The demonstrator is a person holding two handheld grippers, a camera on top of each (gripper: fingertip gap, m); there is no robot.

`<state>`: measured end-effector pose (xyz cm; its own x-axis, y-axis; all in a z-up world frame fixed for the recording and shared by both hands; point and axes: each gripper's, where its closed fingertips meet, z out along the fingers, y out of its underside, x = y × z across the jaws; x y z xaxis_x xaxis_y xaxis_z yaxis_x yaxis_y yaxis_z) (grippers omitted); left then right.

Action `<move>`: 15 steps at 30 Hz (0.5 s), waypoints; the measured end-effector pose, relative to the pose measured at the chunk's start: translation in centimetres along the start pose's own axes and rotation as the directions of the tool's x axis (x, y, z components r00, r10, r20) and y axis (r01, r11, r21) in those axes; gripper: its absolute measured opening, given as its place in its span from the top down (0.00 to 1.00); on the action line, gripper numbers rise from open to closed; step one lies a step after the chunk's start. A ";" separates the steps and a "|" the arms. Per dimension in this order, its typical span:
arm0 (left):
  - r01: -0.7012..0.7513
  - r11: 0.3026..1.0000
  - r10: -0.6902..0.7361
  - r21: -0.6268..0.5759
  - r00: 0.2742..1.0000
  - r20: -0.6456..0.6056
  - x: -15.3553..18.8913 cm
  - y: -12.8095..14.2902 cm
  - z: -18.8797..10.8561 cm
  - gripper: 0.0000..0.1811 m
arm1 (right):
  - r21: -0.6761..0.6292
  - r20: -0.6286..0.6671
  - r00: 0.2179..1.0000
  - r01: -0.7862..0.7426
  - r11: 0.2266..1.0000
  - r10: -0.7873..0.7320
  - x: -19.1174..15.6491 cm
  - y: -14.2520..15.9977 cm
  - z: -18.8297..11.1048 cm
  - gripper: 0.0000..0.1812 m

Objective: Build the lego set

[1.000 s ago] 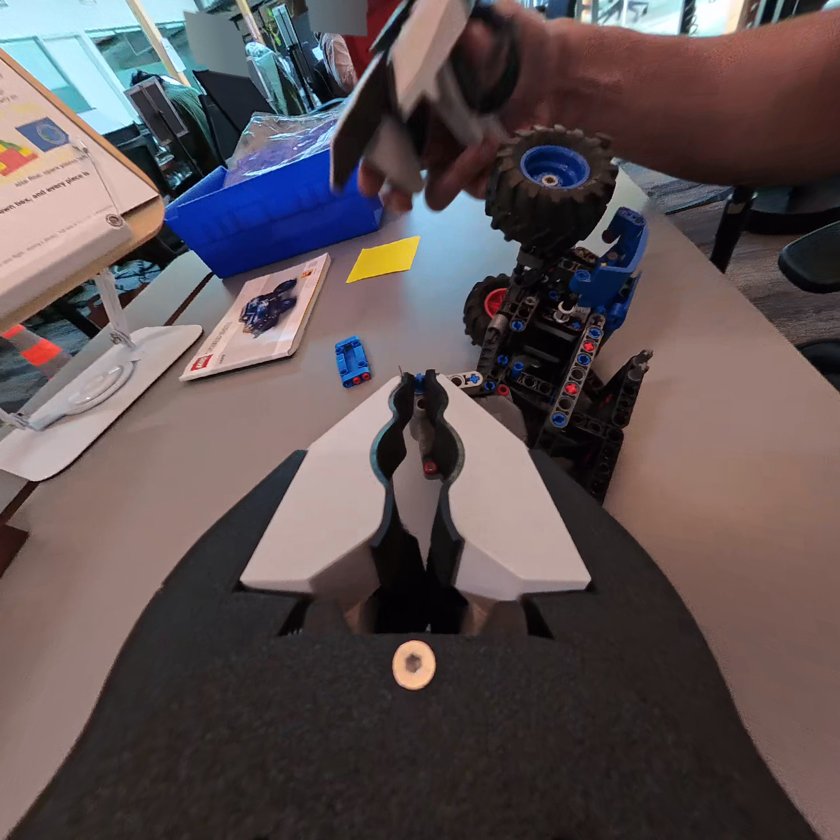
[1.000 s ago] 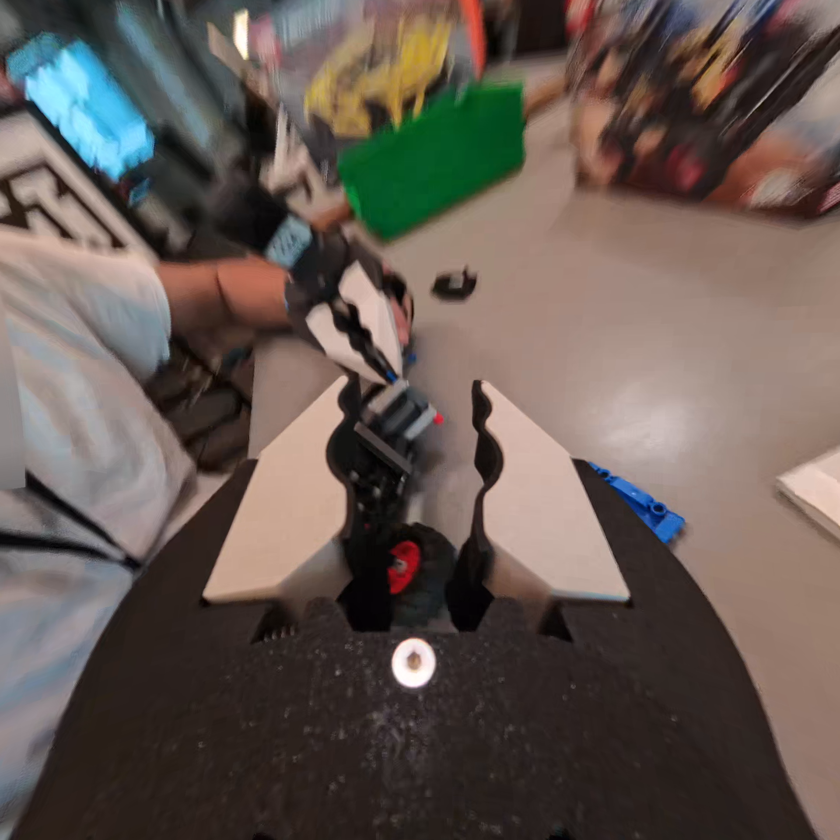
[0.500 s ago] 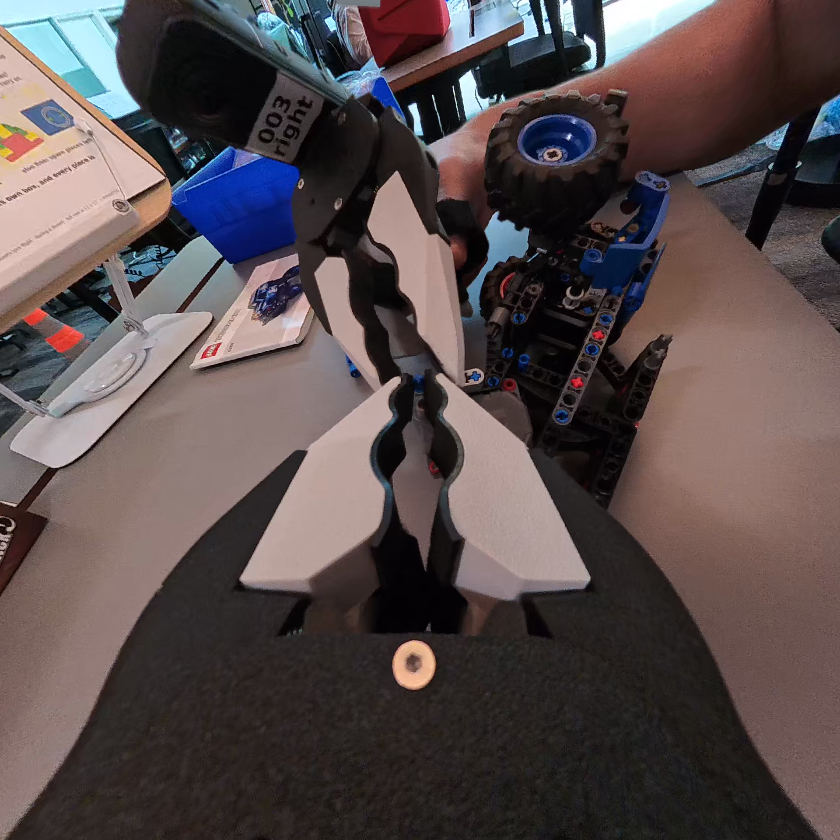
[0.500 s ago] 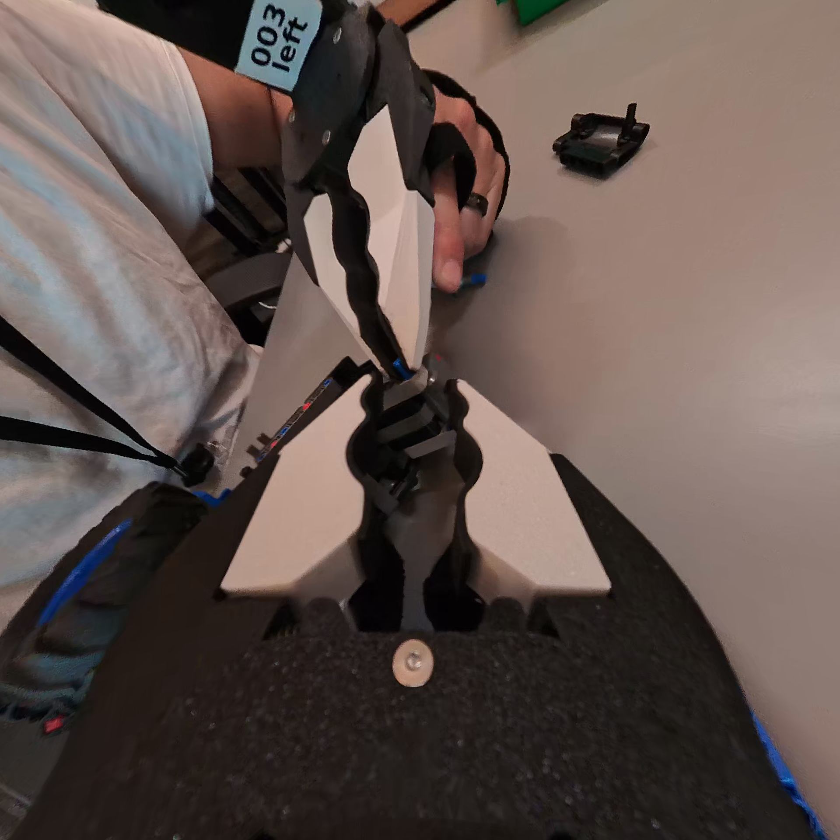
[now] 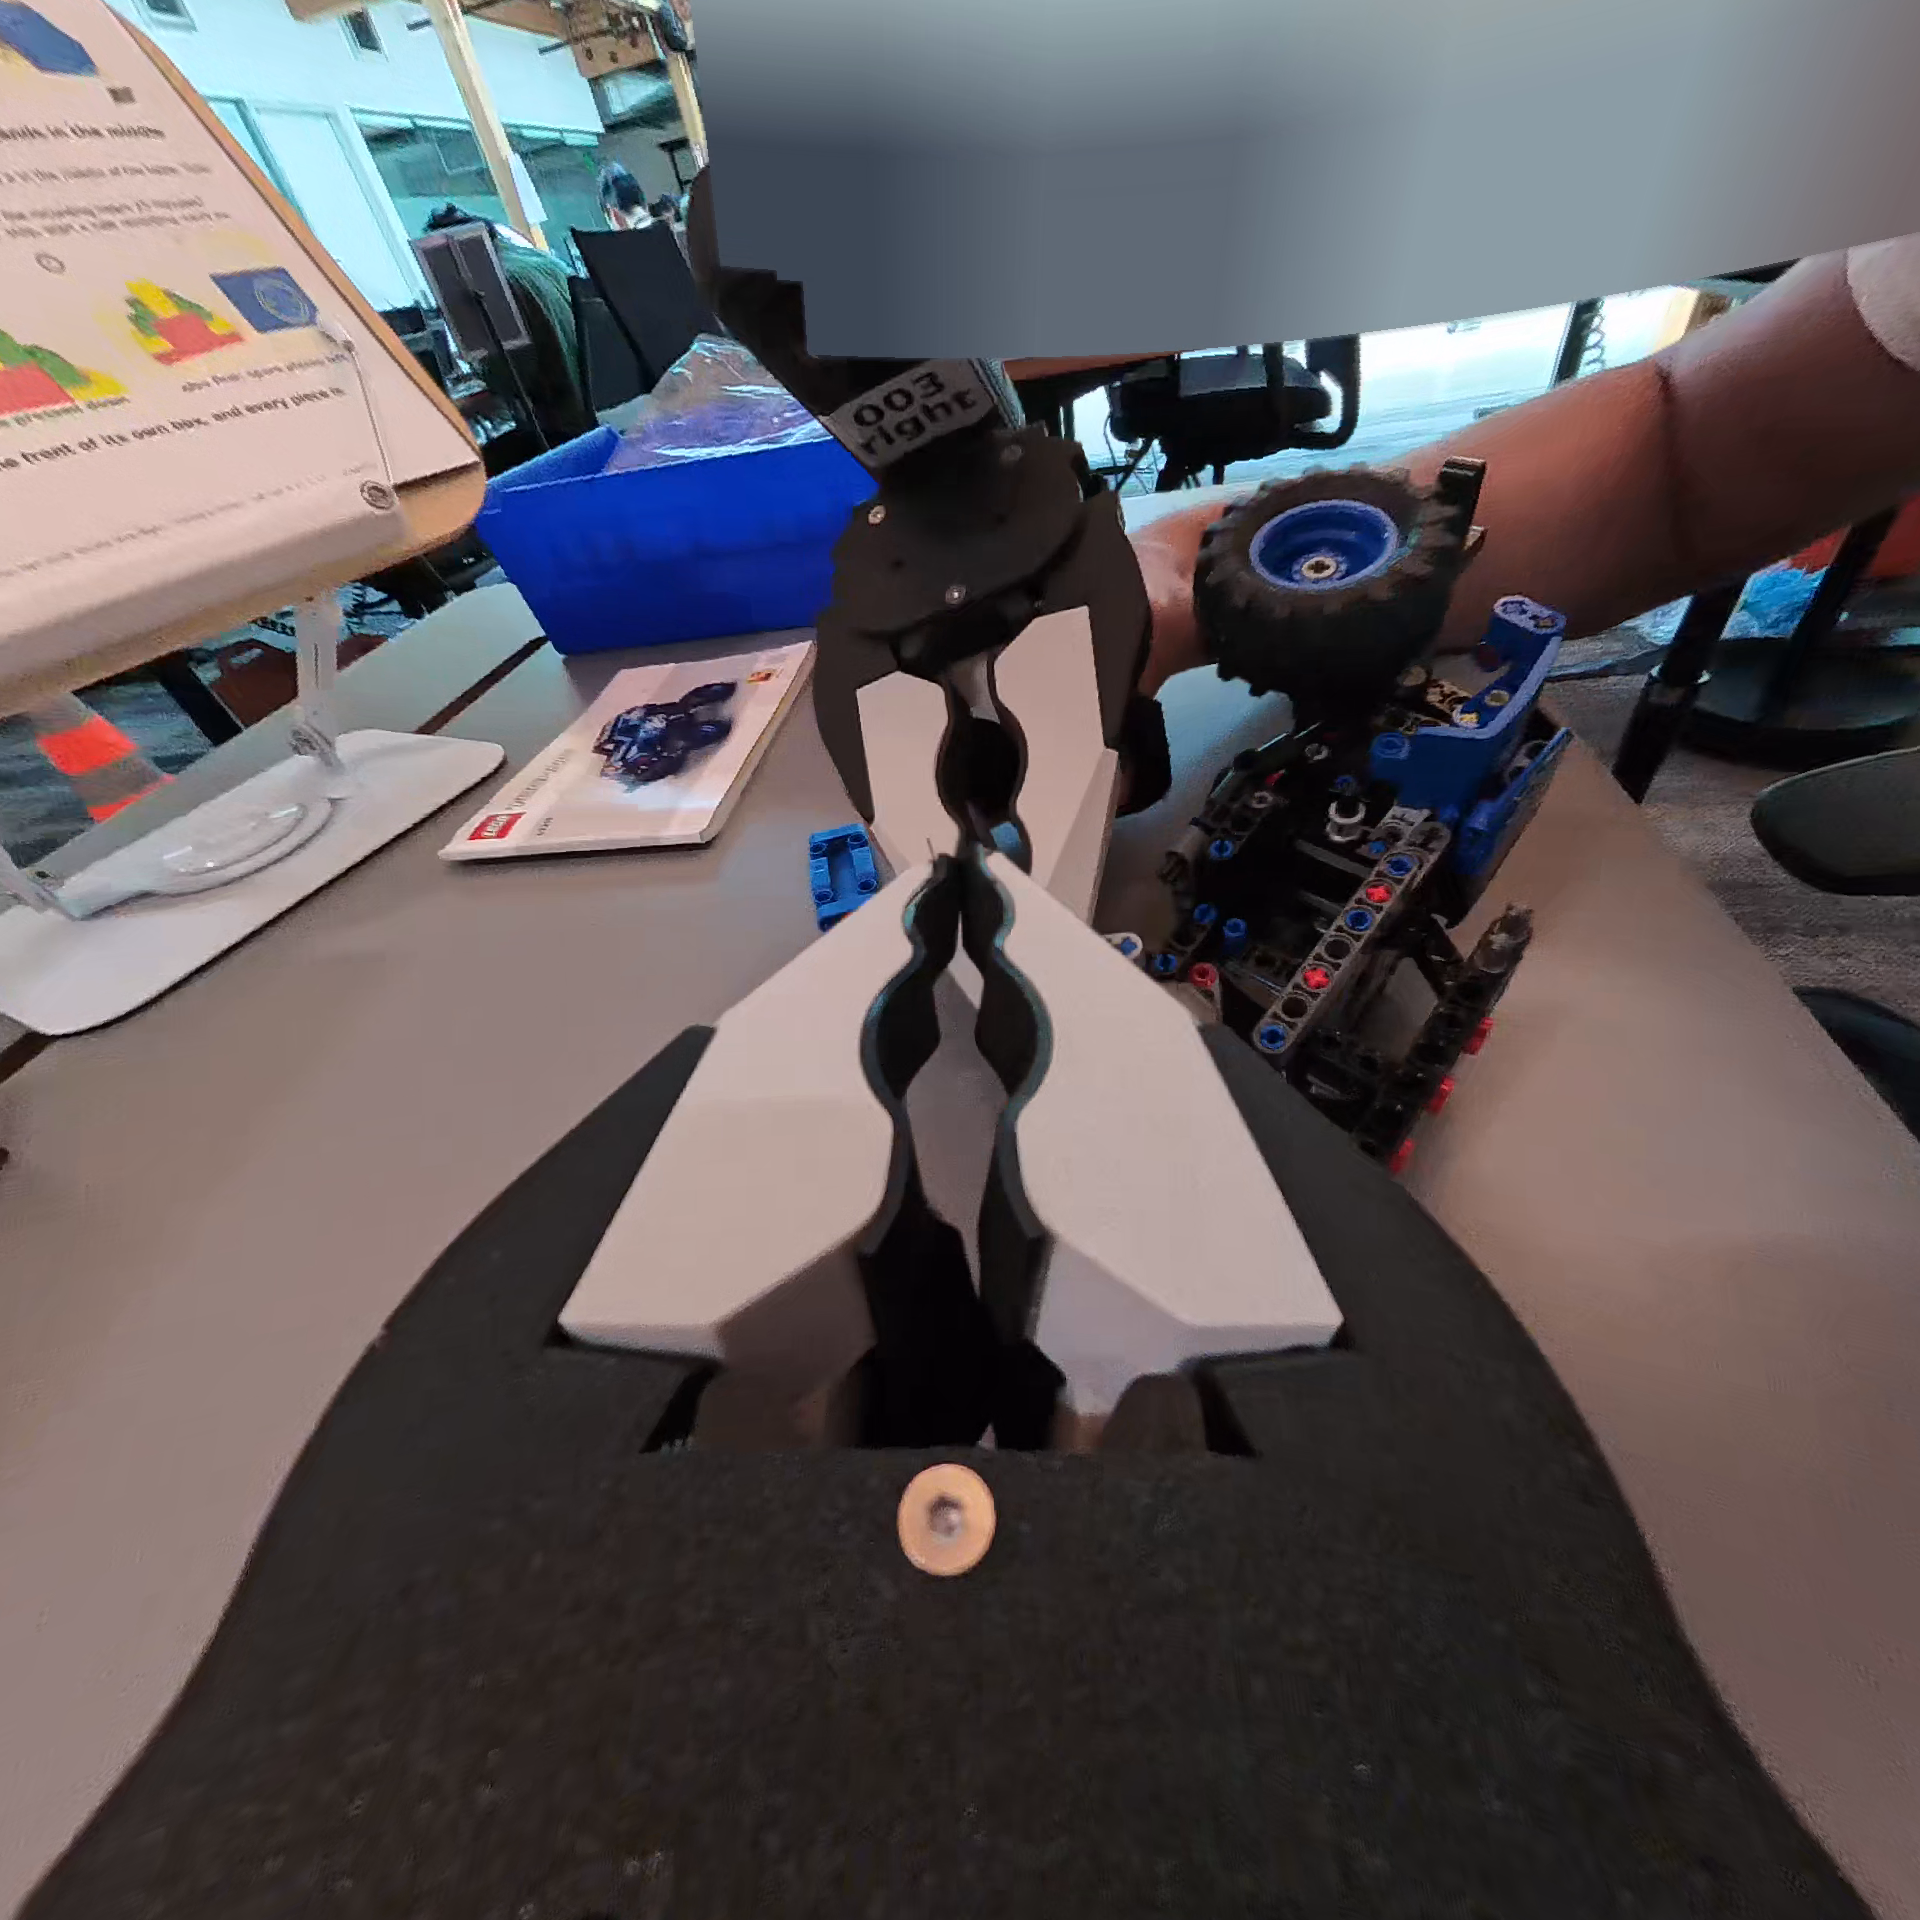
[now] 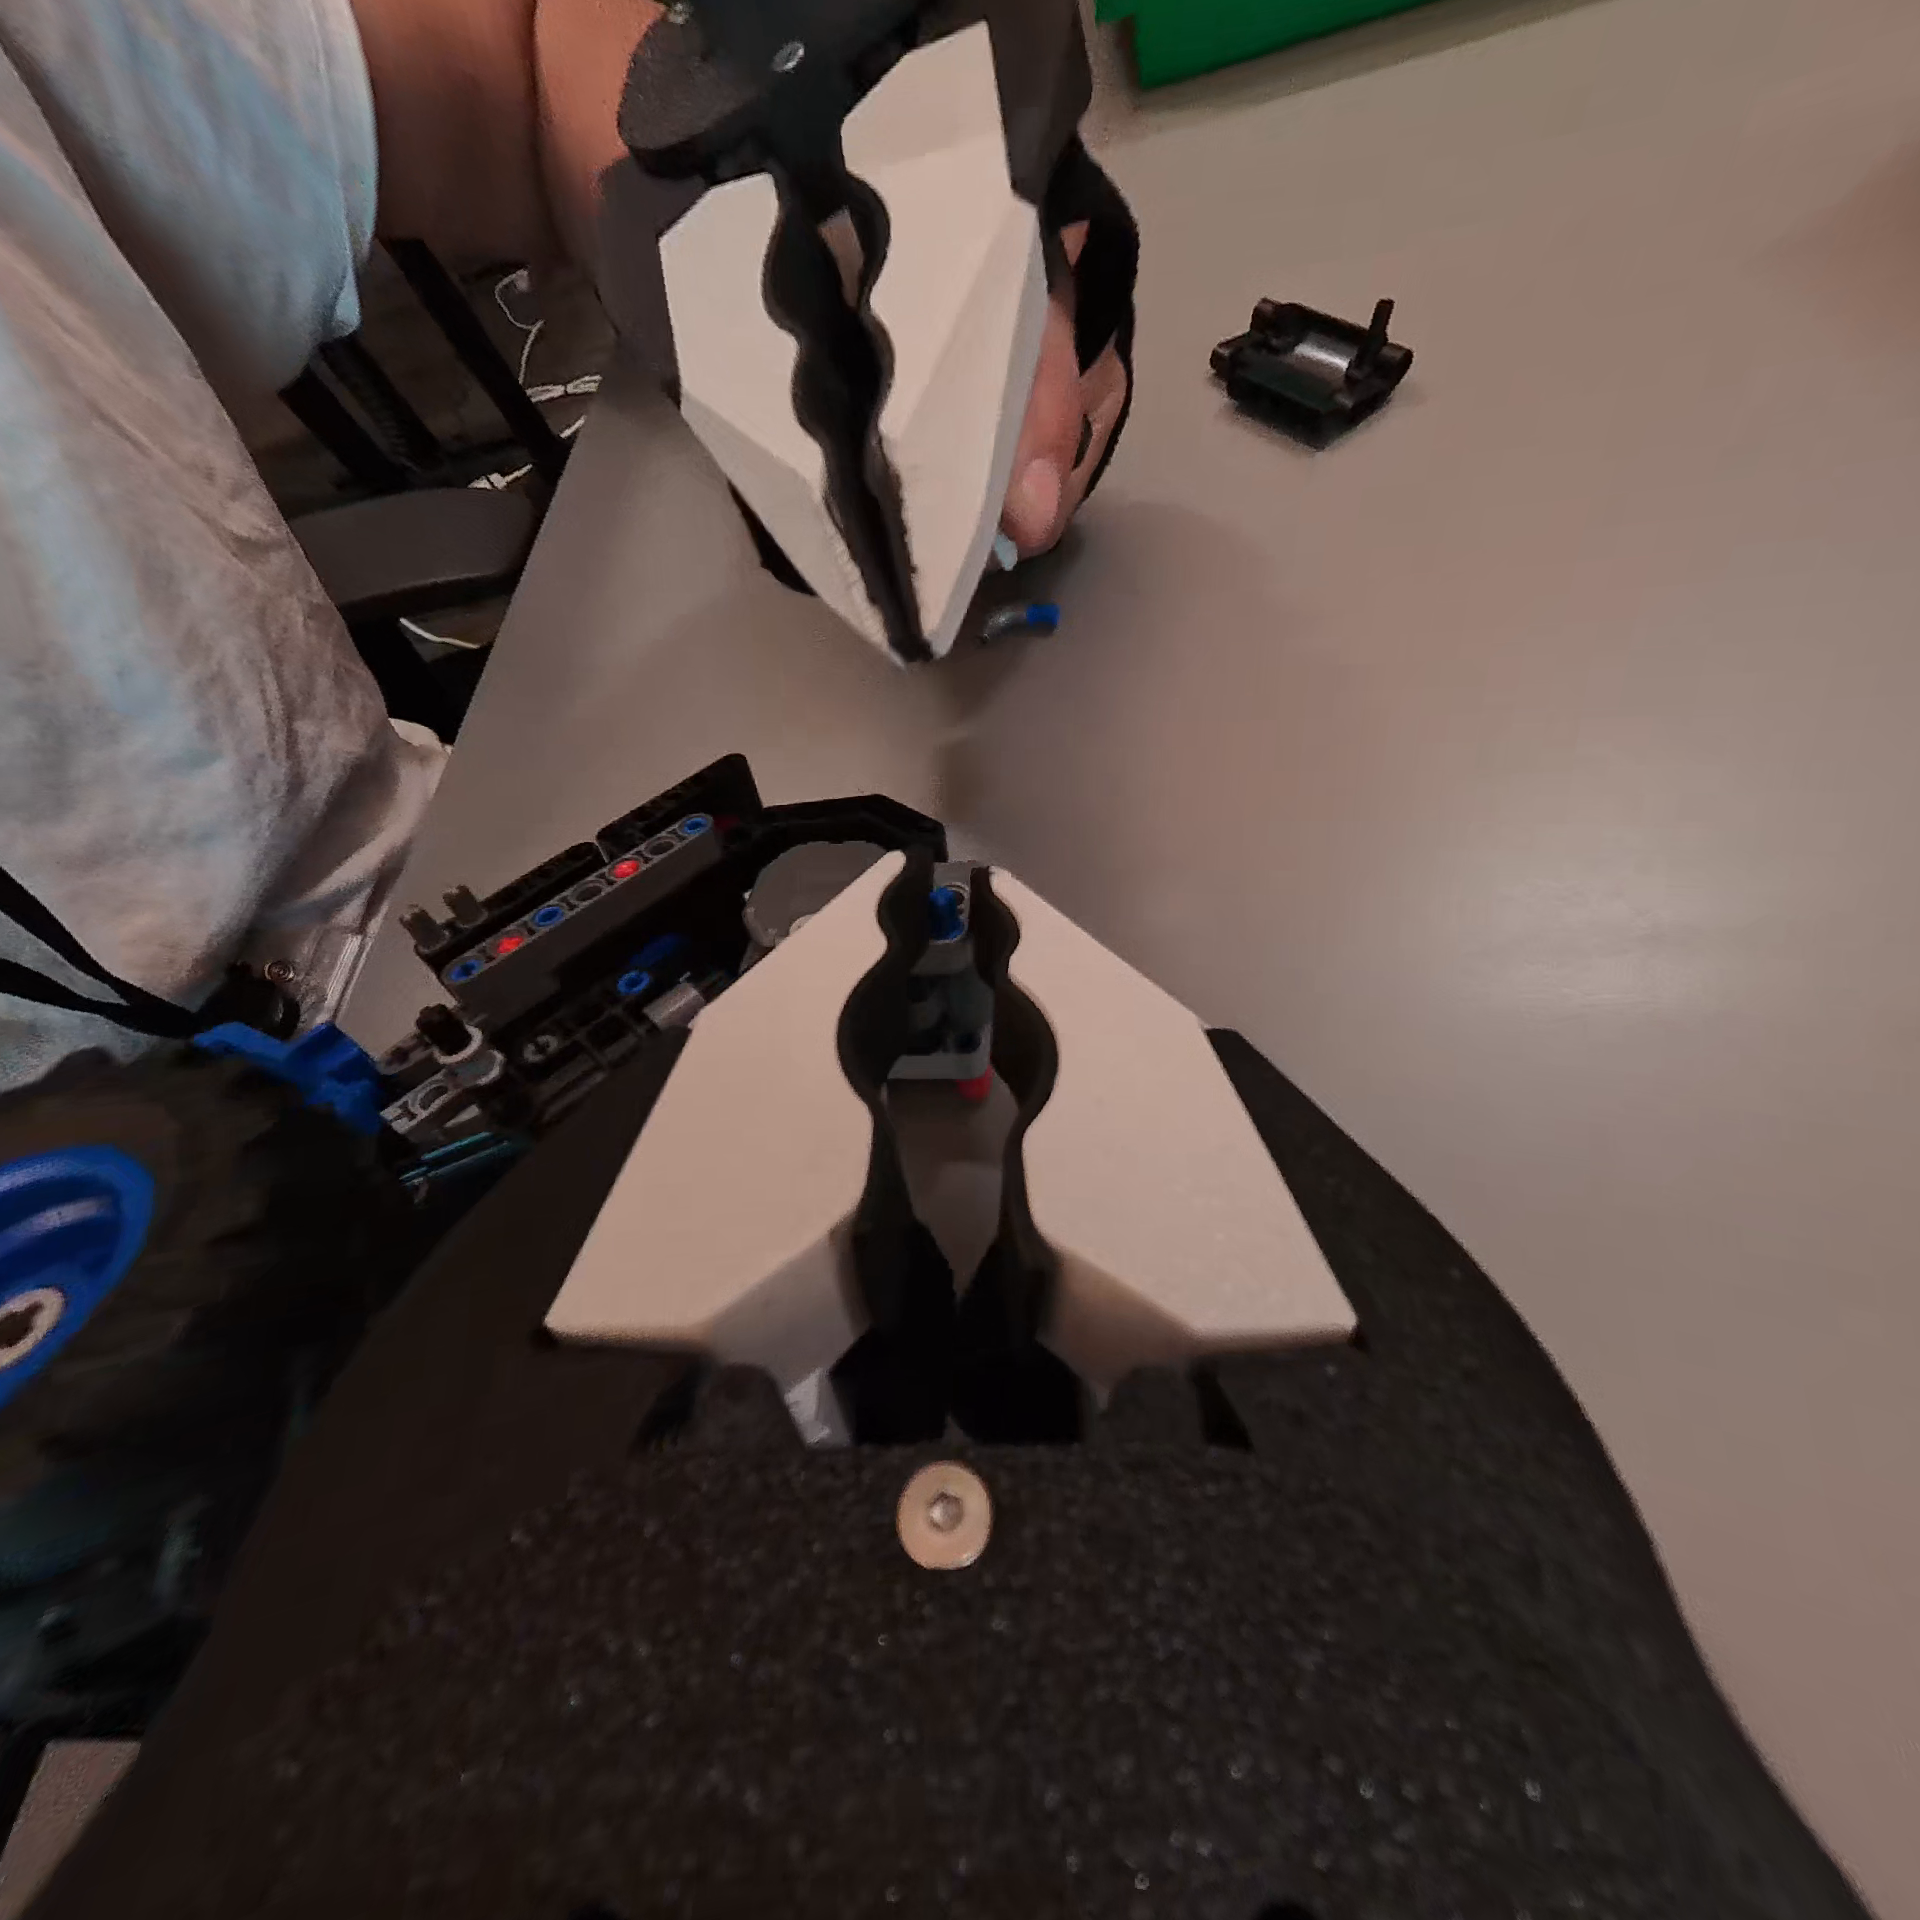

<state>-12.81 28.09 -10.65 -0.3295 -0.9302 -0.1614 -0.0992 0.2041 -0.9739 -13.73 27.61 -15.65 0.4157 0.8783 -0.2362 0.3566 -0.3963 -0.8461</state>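
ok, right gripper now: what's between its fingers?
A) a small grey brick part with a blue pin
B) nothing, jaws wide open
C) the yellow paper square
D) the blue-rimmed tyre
A. In the right wrist view the right gripper is closed on a small grey brick part with a blue pin on top, beside the black and blue toy truck; the left gripper hovers shut just ahead.

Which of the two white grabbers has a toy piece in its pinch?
The right gripper: a small grey brick piece with a blue pin is clamped in its jaws. The left gripper is shut with nothing in it.
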 end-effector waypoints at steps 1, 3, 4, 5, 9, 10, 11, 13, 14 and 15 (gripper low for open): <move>-0.003 1.000 0.003 -0.004 1.000 -0.006 0.1 0.1 0.0 1.00 | 0.001 0.007 1.000 -0.011 1.000 0.011 0.0 0.0 0.0 0.95; 0.009 1.000 -0.009 -0.005 1.000 -0.005 0.0 0.1 0.1 1.00 | 0.012 0.025 1.000 -0.019 1.000 0.019 0.0 -0.1 -0.4 0.93; 0.021 1.000 -0.021 -0.002 1.000 -0.004 -0.2 0.1 0.0 1.00 | 0.039 0.031 0.999 -0.018 0.999 0.017 0.1 -0.4 -0.8 0.91; 0.030 1.000 -0.030 -0.002 1.000 -0.006 -0.2 0.0 0.0 1.00 | 0.069 0.042 0.999 -0.020 0.997 0.017 0.1 -0.6 -1.3 0.90; 0.044 0.999 -0.046 -0.031 0.998 -0.044 0.1 0.4 0.2 0.98 | 0.101 0.026 1.000 0.013 0.995 -0.016 -0.1 -0.9 -2.6 0.89; 0.047 0.998 -0.051 -0.052 0.996 -0.079 0.6 0.7 0.4 0.97 | 0.100 0.015 0.999 0.027 0.995 -0.029 -0.2 -0.9 -2.6 0.89; 0.055 0.995 -0.064 -0.078 0.991 -0.116 1.0 1.0 0.5 0.96 | 0.084 0.007 0.999 0.046 0.995 -0.046 -0.3 -0.7 -2.5 0.89; 0.080 0.987 -0.102 -0.137 0.981 -0.163 1.5 1.7 0.9 0.87 | 0.085 -0.021 0.996 0.085 0.993 -0.084 -0.2 -0.7 -2.5 0.91; 0.092 0.982 -0.122 -0.168 0.976 -0.181 1.7 2.1 1.2 0.83 | 0.087 -0.020 0.995 0.098 0.991 -0.096 -0.3 -0.7 -2.4 0.92; 0.100 0.975 -0.141 -0.198 0.969 -0.201 1.9 2.4 1.4 0.79 | 0.083 -0.017 0.995 0.101 0.991 -0.100 -0.3 -0.5 -2.3 0.94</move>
<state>-12.40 26.36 -13.56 -0.4946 -0.8690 0.0125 -0.3158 0.1663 -0.9341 -12.13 26.90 -14.01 0.3922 0.9089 -0.1419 0.3266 -0.2817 -0.9022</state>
